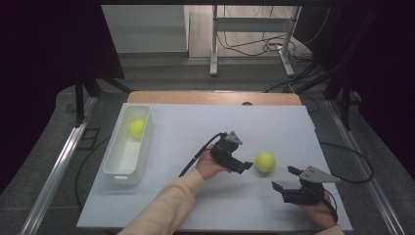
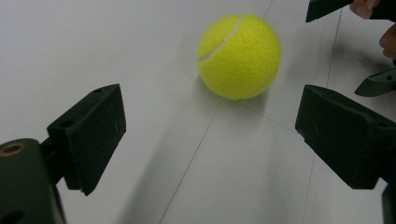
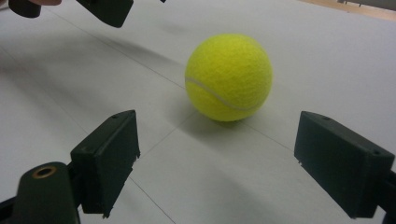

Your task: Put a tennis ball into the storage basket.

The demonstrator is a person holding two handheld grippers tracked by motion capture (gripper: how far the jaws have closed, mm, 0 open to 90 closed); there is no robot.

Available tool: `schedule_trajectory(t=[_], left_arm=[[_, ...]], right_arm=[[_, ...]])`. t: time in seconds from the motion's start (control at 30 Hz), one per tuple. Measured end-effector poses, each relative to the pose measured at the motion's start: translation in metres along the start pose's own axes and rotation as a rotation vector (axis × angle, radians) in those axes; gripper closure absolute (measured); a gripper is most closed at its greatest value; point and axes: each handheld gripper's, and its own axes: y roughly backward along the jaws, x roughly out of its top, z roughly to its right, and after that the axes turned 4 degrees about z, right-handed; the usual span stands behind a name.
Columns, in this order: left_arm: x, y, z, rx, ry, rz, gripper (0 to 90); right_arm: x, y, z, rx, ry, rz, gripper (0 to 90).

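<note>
— White table sheet under dim light, dark curtains all round. What were the tongs doing?

— Both pairs stood spread and pinched nothing. The left gripper (image 1: 248, 165) lay low and almost level, its jaws aimed at the tennis ball (image 1: 265, 161) just beside their tips. The right gripper (image 1: 287, 178) rested nearer the person, jaws wide and angled toward the same ball.

— How would that ball handle?

— Light, felt-covered, slightly springy (my judgement), so it should not slip once held, but a nudge would roll it. Best taken across its widest part, one pad on each side.

— And farther out?

— A second ball (image 1: 137, 128) lay in the white tray (image 1: 113, 164) at the table's left, well apart.
</note>
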Motion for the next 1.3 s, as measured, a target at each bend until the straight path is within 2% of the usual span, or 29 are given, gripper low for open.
schedule_trajectory(t=[0.6,1.3], left_arm=[[0.003,-0.023,0.003,-0.031,0.012,-0.010,9.3],[0.007,-0.046,0.009,-0.051,-0.011,-0.017,9.3]], right_arm=[[0.000,0.000,0.000,0.003,0.001,0.000,14.6],[0.000,0.000,0.001,0.003,-0.002,0.002,14.5]])
